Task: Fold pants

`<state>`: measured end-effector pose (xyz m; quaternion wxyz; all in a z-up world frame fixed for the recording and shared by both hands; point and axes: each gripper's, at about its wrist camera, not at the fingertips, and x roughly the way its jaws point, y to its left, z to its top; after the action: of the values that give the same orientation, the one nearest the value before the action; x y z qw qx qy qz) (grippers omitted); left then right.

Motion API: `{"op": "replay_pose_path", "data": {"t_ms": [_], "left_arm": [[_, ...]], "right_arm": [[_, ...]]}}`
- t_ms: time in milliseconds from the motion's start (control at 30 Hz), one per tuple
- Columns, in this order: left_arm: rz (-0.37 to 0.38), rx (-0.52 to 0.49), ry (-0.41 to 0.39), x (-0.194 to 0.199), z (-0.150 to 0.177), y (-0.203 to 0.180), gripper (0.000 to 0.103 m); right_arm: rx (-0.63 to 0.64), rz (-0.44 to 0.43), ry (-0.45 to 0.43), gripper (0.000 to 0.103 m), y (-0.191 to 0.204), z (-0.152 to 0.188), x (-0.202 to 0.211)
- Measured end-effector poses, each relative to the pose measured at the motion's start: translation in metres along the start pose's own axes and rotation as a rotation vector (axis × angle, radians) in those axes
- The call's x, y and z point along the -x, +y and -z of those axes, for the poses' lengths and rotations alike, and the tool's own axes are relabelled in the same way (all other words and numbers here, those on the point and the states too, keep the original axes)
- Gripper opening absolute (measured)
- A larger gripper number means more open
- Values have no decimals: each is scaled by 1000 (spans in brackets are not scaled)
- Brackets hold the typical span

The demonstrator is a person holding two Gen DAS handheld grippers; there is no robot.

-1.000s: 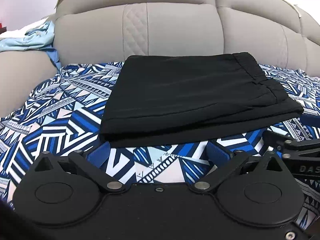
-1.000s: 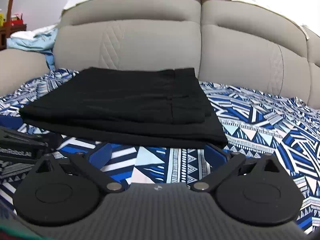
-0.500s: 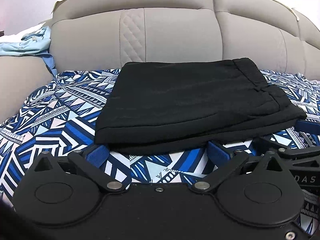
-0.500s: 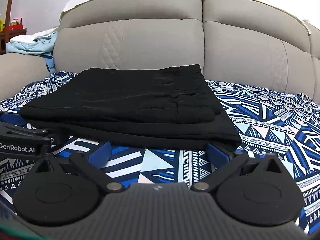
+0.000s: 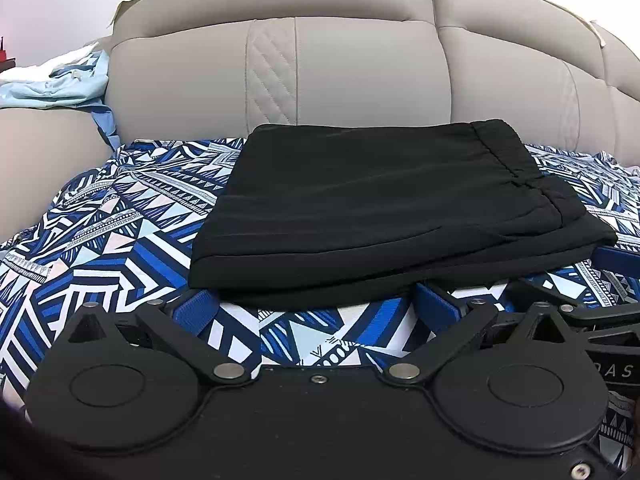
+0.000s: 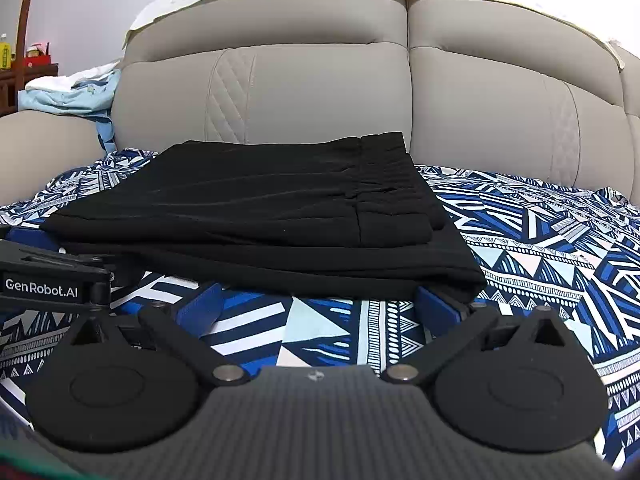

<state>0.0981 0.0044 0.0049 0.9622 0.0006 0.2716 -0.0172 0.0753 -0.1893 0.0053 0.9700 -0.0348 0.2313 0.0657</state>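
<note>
Your black pants [image 5: 384, 208] lie folded in a flat stack on the patterned bedspread [image 5: 120, 232], close to the grey headboard [image 5: 344, 64]. The long axis runs side to side across both views, waistband end toward your right. Your left hand-held gripper [image 5: 316, 304] sits at the stack's near edge, fingers spread apart and empty. Your right hand-held gripper [image 6: 320, 300] does the same, its blue fingertips [image 6: 202, 306] just short of the fabric.
</note>
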Motion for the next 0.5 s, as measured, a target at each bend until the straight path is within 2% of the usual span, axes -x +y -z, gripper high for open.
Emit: {"op": "replay_pose_path", "data": {"t_ms": [500], "left_arm": [[0, 3, -6, 0, 1, 0, 103]], "right_arm": [[5, 5, -4, 103, 2, 0, 0]]}}
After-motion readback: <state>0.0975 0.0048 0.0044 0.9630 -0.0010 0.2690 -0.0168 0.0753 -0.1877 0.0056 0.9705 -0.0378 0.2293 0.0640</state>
